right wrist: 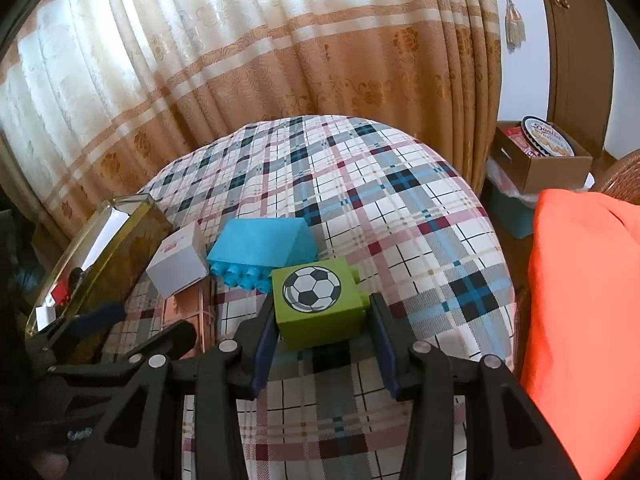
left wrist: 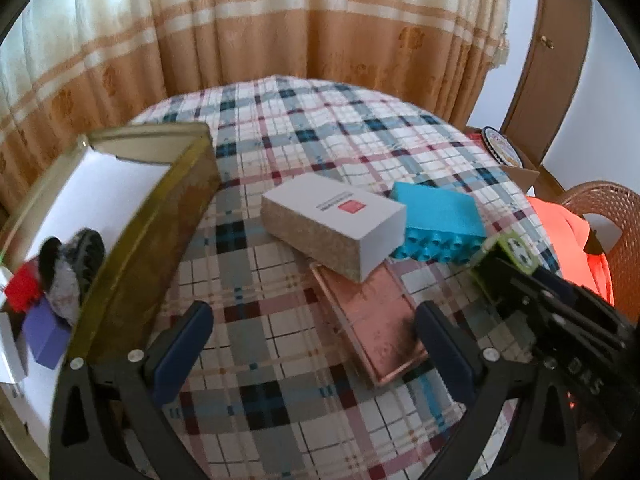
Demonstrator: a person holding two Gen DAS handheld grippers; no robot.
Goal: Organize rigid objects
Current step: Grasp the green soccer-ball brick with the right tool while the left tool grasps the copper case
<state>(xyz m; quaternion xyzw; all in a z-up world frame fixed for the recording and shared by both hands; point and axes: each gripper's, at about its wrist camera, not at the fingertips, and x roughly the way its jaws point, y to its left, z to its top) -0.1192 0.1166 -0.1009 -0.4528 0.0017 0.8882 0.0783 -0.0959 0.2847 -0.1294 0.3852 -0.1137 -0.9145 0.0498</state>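
Green football block (right wrist: 320,304) clamped between pads of right gripper (right wrist: 324,332), held above checked tablecloth (right wrist: 400,200), just in front of blue studded brick (right wrist: 260,248). Left gripper (left wrist: 312,344) spread wide, nothing between jaws, poised over pink flat case (left wrist: 372,320); white box (left wrist: 332,224) seen resting partly on that case. Gold tray (left wrist: 152,240) at left, already holding red block (left wrist: 22,292) and purple block (left wrist: 44,336).

Risks judged:
- block gripped near one end; slip possible if tilted
- grippers near each other; collision possible on way to tray
- white box toppled if case lifted first
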